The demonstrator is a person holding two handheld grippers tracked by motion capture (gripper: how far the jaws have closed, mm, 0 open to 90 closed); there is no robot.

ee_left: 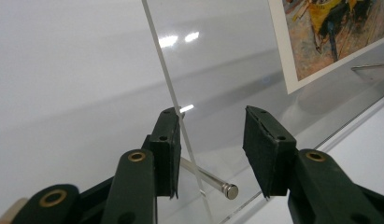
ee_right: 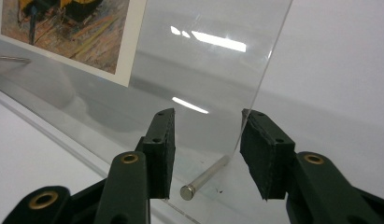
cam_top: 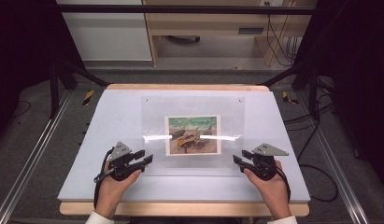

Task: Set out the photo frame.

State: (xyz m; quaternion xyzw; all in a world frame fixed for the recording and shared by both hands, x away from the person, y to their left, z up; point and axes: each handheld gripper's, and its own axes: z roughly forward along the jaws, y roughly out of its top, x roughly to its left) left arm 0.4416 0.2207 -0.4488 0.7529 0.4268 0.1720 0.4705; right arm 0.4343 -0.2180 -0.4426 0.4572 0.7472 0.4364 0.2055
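The clear acrylic picture frame (cam_top: 193, 135) lies flat mid-table, long axis left to right, and the left gripper (cam_top: 144, 157) and right gripper (cam_top: 239, 157), both open, straddle the pins at its near corners.

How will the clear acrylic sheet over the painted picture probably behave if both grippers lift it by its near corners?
The clear acrylic sheet probably stays stiff: its edges look straight and flat. It may be slippery, since its glossy surface reflects the lights. The small metal pin at each near corner could roll away if the sheet comes off. The left gripper and right gripper are open there.
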